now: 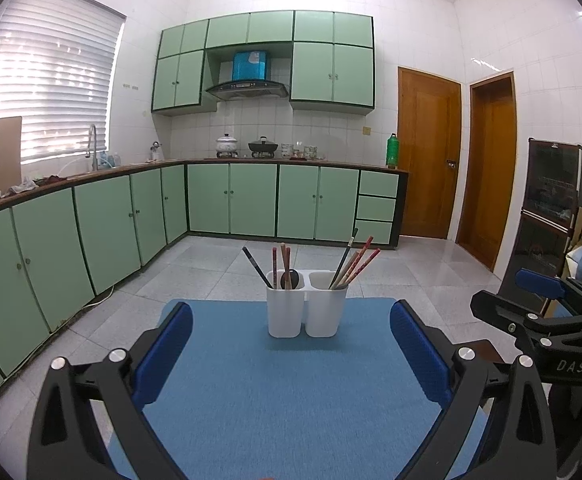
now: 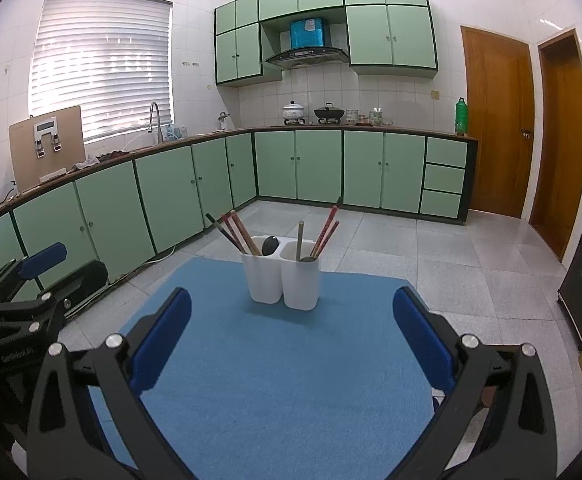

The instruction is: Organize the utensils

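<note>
Two white utensil cups stand side by side at the far end of a blue mat (image 1: 283, 392). In the left wrist view the left cup (image 1: 285, 312) holds chopsticks and a dark spoon, and the right cup (image 1: 326, 312) holds several chopsticks (image 1: 355, 266). In the right wrist view the left cup (image 2: 262, 280) holds chopsticks and a dark spoon, the right cup (image 2: 301, 286) chopsticks and a spoon. My left gripper (image 1: 291, 344) is open and empty, short of the cups. My right gripper (image 2: 291, 336) is open and empty too. It also shows at the right of the left wrist view (image 1: 539, 292).
Green kitchen cabinets (image 1: 103, 232) run along the left and far walls. Two wooden doors (image 1: 429, 156) stand at the right. A dark appliance cabinet (image 1: 555, 216) stands at the far right. Tiled floor (image 1: 411, 272) surrounds the mat's table.
</note>
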